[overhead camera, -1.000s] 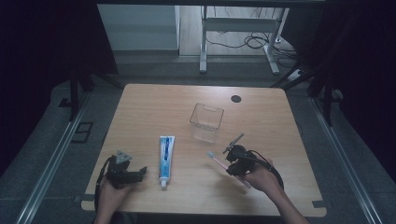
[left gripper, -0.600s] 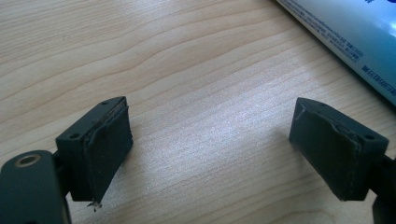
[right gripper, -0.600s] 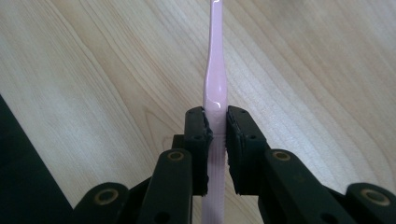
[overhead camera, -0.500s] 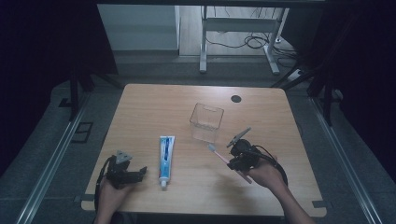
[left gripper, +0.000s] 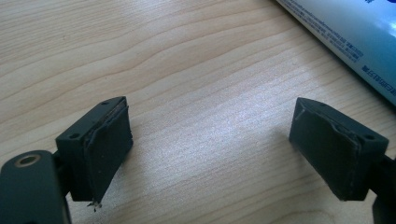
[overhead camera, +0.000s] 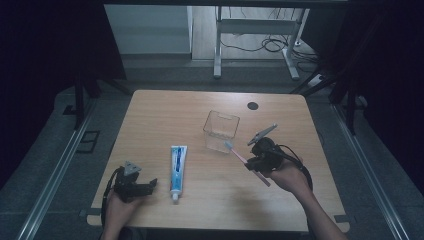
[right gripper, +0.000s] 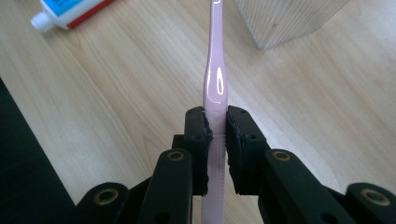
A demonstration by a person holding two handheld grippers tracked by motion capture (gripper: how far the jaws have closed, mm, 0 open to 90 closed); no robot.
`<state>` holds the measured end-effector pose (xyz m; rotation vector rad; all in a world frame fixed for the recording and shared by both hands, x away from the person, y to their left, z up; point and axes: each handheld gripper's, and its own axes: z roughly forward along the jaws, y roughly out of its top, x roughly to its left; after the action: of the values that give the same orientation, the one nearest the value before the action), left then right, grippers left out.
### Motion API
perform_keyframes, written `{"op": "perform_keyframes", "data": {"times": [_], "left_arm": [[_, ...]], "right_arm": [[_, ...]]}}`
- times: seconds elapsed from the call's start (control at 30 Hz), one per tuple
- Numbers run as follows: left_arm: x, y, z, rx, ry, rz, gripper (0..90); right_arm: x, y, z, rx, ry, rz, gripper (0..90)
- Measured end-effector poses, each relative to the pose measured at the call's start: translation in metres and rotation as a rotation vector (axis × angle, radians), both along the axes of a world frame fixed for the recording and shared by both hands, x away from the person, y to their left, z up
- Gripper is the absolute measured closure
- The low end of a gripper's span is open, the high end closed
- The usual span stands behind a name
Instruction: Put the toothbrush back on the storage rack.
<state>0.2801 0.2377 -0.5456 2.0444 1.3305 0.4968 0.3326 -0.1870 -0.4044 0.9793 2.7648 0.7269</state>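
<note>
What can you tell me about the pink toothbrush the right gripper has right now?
The glossy pink plastic toothbrush is a slim, one-piece handle that narrows toward its head. The right gripper is shut on its lower handle, both black pads pressed against its sides. In the high view it is lifted off the wooden table, slanting up toward the clear square plastic container, with its bristled head close to the container's near wall. Whether they touch is unclear.
</note>
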Motion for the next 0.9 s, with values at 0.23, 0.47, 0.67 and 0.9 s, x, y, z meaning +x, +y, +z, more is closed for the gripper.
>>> {"op": "perform_keyframes", "data": {"times": [0.23, 0.47, 0.67, 0.9], "left_arm": [[0.0, 0.0, 0.0, 0.0, 0.0, 0.0, 12.9], [0.0, 0.0, 0.0, 0.0, 0.0, 0.0, 12.9], [0.0, 0.0, 0.0, 0.0, -0.001, 0.0, 12.9], [0.0, 0.0, 0.0, 0.0, -0.001, 0.0, 12.9]], "right_arm": [[0.008, 0.002, 0.007, 0.022, -0.02, -0.013, 78.0], [0.02, 0.007, 0.012, 0.041, -0.039, -0.026, 78.0], [0.029, 0.012, 0.014, 0.053, -0.051, -0.041, 78.0], [0.04, 0.016, 0.017, 0.071, -0.066, -0.053, 78.0]]}}
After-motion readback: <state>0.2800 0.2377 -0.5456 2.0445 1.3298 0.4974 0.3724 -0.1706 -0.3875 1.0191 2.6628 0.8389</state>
